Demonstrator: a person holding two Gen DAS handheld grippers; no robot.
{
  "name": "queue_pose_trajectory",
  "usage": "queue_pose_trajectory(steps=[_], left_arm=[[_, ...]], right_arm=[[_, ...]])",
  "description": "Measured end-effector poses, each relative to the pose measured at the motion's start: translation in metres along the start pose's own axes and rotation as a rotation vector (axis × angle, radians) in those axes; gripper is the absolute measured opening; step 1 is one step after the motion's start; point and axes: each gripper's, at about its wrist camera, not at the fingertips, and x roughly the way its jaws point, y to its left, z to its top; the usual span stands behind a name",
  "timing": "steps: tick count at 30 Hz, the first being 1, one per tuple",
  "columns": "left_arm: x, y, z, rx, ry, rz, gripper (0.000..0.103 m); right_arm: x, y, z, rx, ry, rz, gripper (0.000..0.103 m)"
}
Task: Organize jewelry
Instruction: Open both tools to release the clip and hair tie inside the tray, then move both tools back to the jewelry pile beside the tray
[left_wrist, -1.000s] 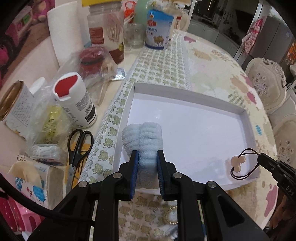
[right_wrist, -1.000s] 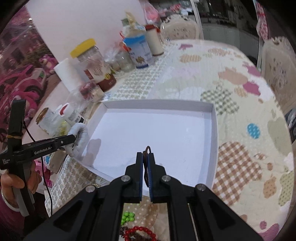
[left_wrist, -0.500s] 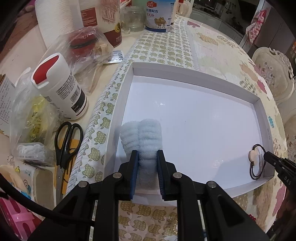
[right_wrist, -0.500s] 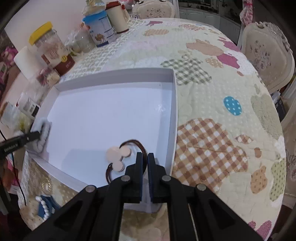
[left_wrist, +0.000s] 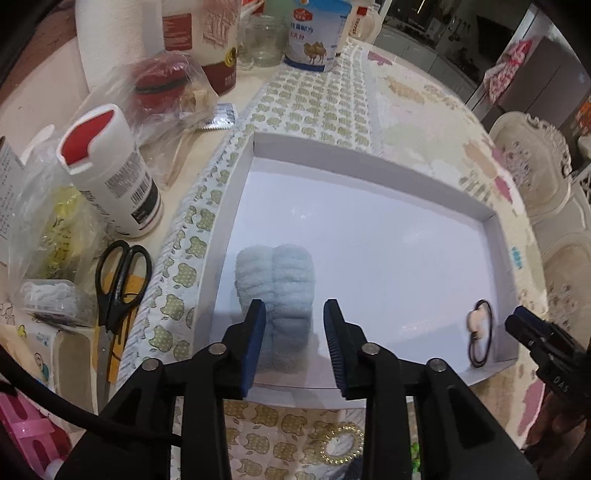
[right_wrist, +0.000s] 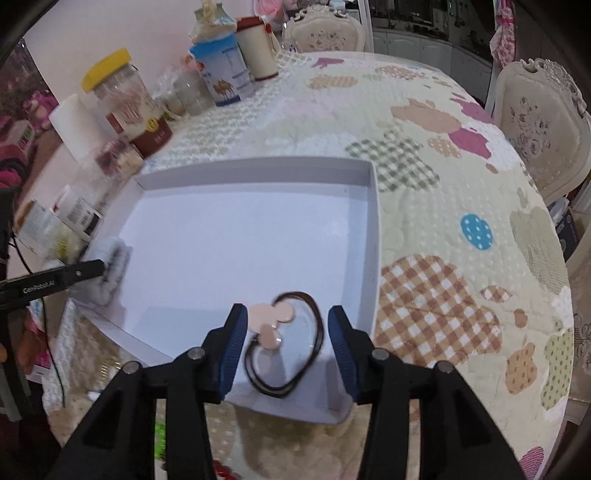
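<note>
Both sets of jaws have just been opening, so the two pieces that were pinched a second ago now lie loose in the white tray. Between the left gripper pads sits the fluffy pale blue scrunchie, resting on the tray floor with a bit of gap on each side, so nothing is pressing on it anymore. Over on the right gripper, the jaws stand fairly wide with the dark cord hair tie and its three peach discs lying flat between them, near the tray's front corner, not touched by either pad. The two pieces are well apart, at opposite ends of the tray's near edge.

Just outside the tray, below the left jaws, a gold ring-shaped hair tie lies on the patterned surface. Off to the left of the left jaws there's a pair of black scissors, a white bottle with a red cap, some plastic bags and a paper towel roll. Further out past the tray stand a yellow-lidded jar and a blue and white tin with a camel on it.
</note>
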Motion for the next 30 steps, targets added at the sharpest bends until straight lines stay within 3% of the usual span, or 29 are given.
queue_pose_trajectory(steps=[12,30], left_arm=[[-0.040,-0.008,-0.018,0.042,-0.068,0.065,0.024],[-0.105,-0.052,-0.098,0.102,-0.184,0.113,0.024]], right_arm=[[-0.030,0.015,-0.007,0.001,-0.060,0.043,0.048],[-0.109,0.039,-0.064,-0.054,-0.135,0.058,0.053]])
